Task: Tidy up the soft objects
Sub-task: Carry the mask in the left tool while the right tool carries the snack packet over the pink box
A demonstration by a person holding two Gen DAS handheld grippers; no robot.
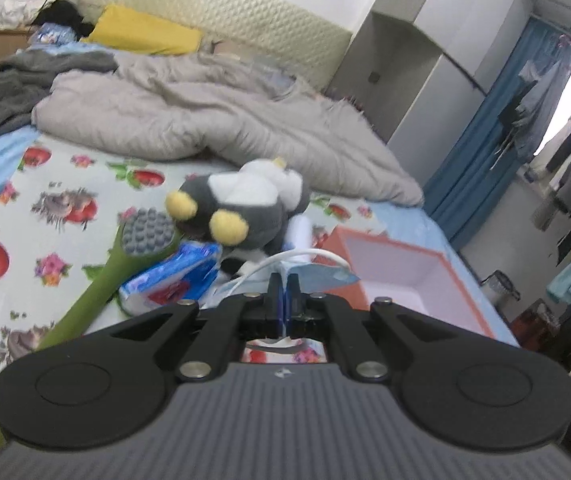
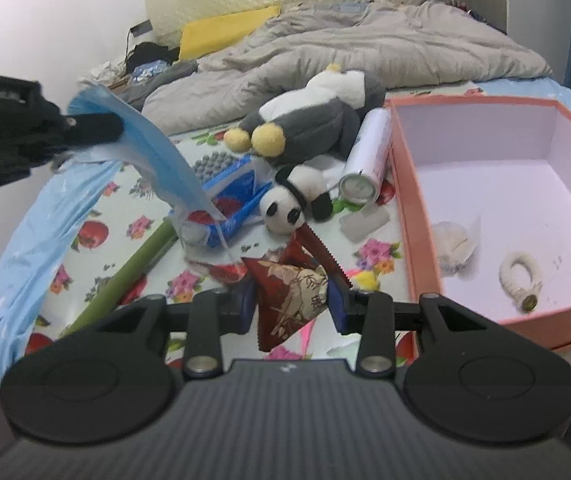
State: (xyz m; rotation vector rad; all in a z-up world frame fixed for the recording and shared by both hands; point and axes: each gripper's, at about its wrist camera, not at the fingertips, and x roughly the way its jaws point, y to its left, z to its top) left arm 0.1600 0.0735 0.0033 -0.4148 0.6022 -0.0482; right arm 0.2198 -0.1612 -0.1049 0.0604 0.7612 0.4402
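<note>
My left gripper is shut on a blue face mask; in the right wrist view the mask hangs from that gripper above the bed's left side. My right gripper is shut on a dark red patterned sachet just above the sheet. A grey-and-white plush penguin with yellow feet and a small panda plush lie in the middle. The pink box stands at the right, open.
A green massage stick, a blue tissue pack and a white spray can lie on the floral sheet. A white bracelet and crumpled tissue lie in the box. A grey duvet is behind.
</note>
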